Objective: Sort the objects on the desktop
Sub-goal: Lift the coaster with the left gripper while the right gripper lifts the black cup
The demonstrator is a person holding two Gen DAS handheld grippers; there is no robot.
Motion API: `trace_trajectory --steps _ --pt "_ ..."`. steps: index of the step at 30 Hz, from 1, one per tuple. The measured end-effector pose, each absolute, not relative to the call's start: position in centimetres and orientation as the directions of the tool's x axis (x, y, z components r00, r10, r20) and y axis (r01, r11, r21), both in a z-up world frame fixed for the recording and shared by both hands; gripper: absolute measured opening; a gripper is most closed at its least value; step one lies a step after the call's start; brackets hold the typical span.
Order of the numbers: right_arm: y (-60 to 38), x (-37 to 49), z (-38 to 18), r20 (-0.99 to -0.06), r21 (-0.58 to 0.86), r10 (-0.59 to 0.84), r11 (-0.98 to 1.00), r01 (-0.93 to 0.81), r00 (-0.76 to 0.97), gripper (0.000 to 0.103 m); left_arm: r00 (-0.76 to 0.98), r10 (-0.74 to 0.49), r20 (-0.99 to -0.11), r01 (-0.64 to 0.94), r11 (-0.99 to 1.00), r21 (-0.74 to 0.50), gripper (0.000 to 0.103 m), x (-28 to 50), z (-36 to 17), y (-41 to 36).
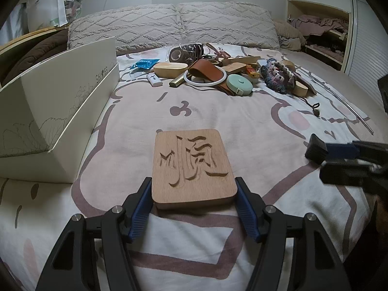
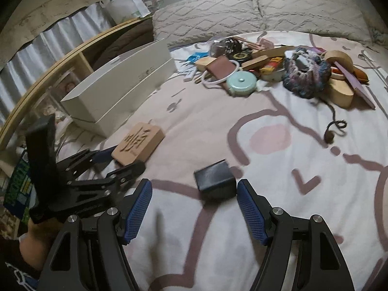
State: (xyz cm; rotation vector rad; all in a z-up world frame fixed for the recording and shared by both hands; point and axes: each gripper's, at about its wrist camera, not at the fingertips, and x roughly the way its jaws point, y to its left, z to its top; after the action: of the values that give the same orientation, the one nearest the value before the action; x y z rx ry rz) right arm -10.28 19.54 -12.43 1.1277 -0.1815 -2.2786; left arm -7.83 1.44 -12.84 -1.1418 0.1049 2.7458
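While the pile (image 1: pixel 230 70) of unsorted items lies on the bed (image 1: pixel 218 126) near the pillows (image 1: pixel 169 24), sorting appears to be at an early stage. The left gripper (image 1: pixel 194 194) is clamped on the wooden block (image 1: pixel 192 167), well short of the pile and right of the box (image 1: pixel 58 111). The right gripper (image 2: pixel 194 203) stands wide, its pads clear of the black cube (image 2: pixel 214 179) between them. The box interior is not visible, so its contents cannot be told.

Patterned bed (image 1: pixel 198 111) with white box (image 1: pixel 58 111), black block (image 2: pixel 214 180), clutter pile (image 1: pixel 232 72).
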Motion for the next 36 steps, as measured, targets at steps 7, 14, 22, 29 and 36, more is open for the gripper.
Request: trace_trajectory --steps 7,14,22,29,36 --pt "19.5 -9.5 -12.4 -0.672 0.396 -0.570 -0.816 0.422 -0.473 0.073 -0.702 0.110 -0.703 -0.152 -0.988 -0.003 0.073 -8.0 -12.8 1.5" --pt "19.5 -9.9 -12.4 -0.673 0.344 -0.458 -0.889 0.302 -0.581 0.072 -0.707 0.081 -0.703 -0.093 -0.995 -0.021 0.080 -9.4 -13.1 1.7" --pt "18.4 -10.0 -12.9 -0.668 0.320 -0.400 -0.916 0.243 -0.627 0.058 -0.686 0.103 -0.720 -0.079 -0.995 -0.067 0.092 -10.0 -13.6 1.7" --pt "18.8 -10.1 -13.2 -0.659 0.314 -0.337 -0.936 0.161 -0.672 0.036 -0.682 0.115 -0.722 -0.093 -0.993 -0.070 0.098 -10.1 -13.8 1.9" --pt "17.4 -10.1 -13.4 -0.666 0.177 -0.240 -0.971 0.163 -0.706 0.032 -0.684 0.115 -0.720 -0.080 -0.993 -0.083 0.098 -10.5 -13.7 1.8"
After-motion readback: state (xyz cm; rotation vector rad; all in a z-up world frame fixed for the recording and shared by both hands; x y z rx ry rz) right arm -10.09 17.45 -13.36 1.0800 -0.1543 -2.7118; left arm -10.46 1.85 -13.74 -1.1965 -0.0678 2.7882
